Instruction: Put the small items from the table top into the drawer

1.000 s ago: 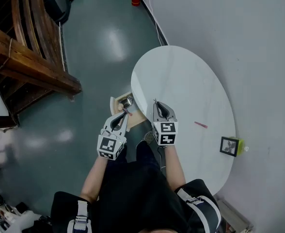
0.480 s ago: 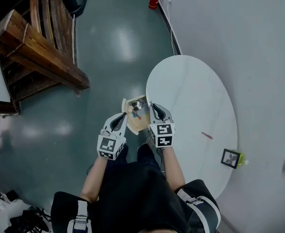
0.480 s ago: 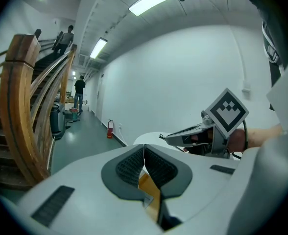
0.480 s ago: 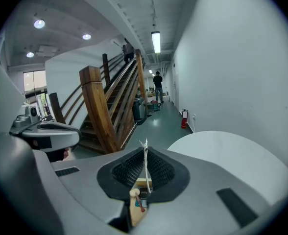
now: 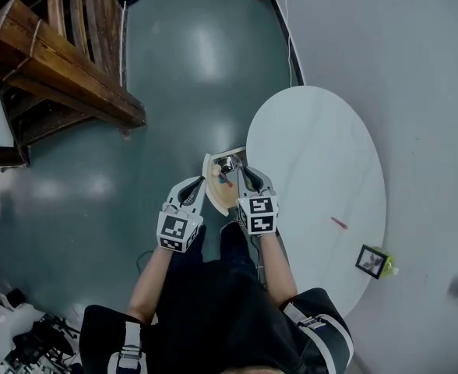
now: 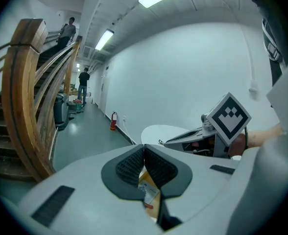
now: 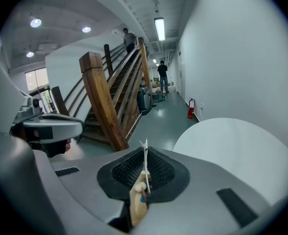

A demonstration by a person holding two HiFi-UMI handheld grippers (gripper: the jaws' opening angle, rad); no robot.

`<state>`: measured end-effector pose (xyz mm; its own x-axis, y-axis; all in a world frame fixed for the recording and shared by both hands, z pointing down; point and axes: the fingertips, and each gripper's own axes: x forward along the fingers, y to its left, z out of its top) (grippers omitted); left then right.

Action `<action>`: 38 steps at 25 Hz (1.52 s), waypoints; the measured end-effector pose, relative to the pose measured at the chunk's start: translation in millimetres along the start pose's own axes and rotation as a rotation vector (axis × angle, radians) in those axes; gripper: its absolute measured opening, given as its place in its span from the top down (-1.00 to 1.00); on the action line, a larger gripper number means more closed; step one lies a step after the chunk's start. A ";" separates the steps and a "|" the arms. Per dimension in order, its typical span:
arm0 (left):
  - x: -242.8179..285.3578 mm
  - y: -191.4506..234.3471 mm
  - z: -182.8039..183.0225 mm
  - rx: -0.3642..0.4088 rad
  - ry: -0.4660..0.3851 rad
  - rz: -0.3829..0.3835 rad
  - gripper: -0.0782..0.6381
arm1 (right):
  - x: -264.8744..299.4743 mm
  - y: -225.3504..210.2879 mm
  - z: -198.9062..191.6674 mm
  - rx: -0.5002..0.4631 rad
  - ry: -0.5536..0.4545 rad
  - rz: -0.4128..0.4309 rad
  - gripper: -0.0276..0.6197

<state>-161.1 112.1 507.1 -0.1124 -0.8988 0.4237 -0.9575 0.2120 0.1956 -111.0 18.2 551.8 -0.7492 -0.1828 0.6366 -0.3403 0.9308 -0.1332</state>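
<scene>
I've a thin pale strip (image 7: 145, 155) clamped in my right claw (image 5: 245, 171), just over the open wooden drawer (image 5: 216, 199), already part-filled; left claw (image 5: 199, 185) closed, empty. Well right of it, pink stick (image 5: 339, 223) and black frame (image 5: 371, 260) remain.

A building's hallway, shown by wooden staircase (image 7: 99, 99), glossy green floor (image 5: 174, 84), fire extinguisher (image 7: 190, 108), ceiling strip lights (image 7: 159, 28).

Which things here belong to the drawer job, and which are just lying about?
Job:
- drawer
- small red item and black-framed item on the table
- thin white strip in the right hand-held gripper

Lying about:
- wooden staircase
- fire extinguisher
</scene>
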 end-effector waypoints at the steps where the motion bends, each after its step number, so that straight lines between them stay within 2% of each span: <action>1: 3.2 3.7 -4.7 -0.008 0.008 -0.001 0.73 | 6.3 0.2 -5.5 0.004 0.014 0.003 0.77; 8: 24.2 19.7 -38.2 -0.042 0.059 -0.009 0.73 | 42.2 0.4 -46.9 0.029 0.092 0.025 0.77; 22: 52.3 23.6 -115.2 -0.122 0.154 -0.026 0.73 | 84.6 0.1 -131.5 0.057 0.221 0.060 0.77; 38: 64.3 34.4 -127.8 -0.127 0.177 -0.017 0.73 | 140.4 -4.5 -168.5 0.070 0.262 0.048 0.77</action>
<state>-167.3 110.6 654.1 -0.0379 -0.8237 0.5657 -0.9165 0.2543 0.3089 -118.8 41.6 769.8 -0.5957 -0.0420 0.8021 -0.3533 0.9105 -0.2147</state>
